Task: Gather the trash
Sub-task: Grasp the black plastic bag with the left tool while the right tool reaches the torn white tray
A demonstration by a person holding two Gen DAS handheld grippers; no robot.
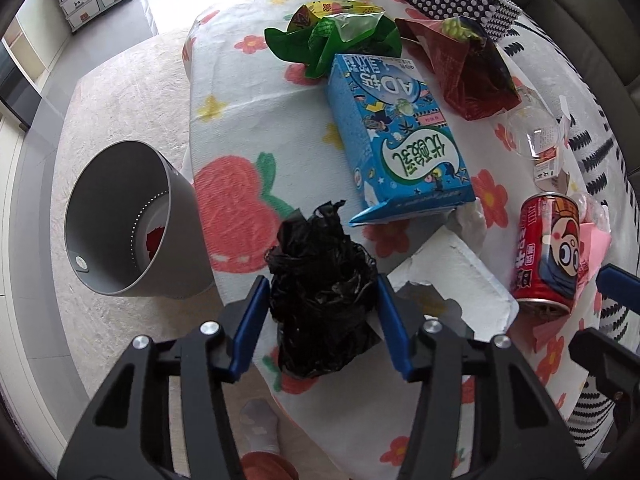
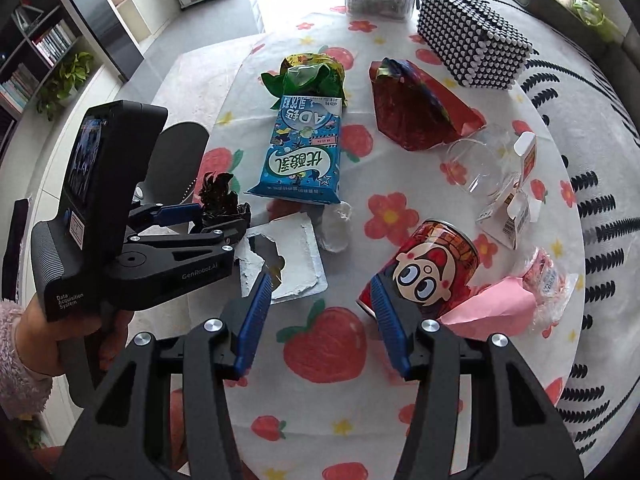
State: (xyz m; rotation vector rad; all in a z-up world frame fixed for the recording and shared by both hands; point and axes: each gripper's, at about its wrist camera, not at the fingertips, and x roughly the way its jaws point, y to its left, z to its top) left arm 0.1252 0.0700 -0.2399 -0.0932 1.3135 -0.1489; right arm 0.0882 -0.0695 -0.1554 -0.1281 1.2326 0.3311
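Crumpled black plastic bag [image 1: 320, 304], glossy and wrinkled, at desk [image 1: 240, 120] near edge, clenched between left tool [image 1: 323, 312] pads. Grey bin [image 1: 120, 220] open-mouthed on carpet just beyond desk edge. Right tool [image 2: 318, 320] released over strawberry-print cloth, beside red can [image 2: 428, 276] lying on its side.

A crinkled glossy black plastic bag [image 1: 324, 304], a glossy printed carton [image 1: 396, 140], a matt cloth tablecloth [image 1: 240, 120].
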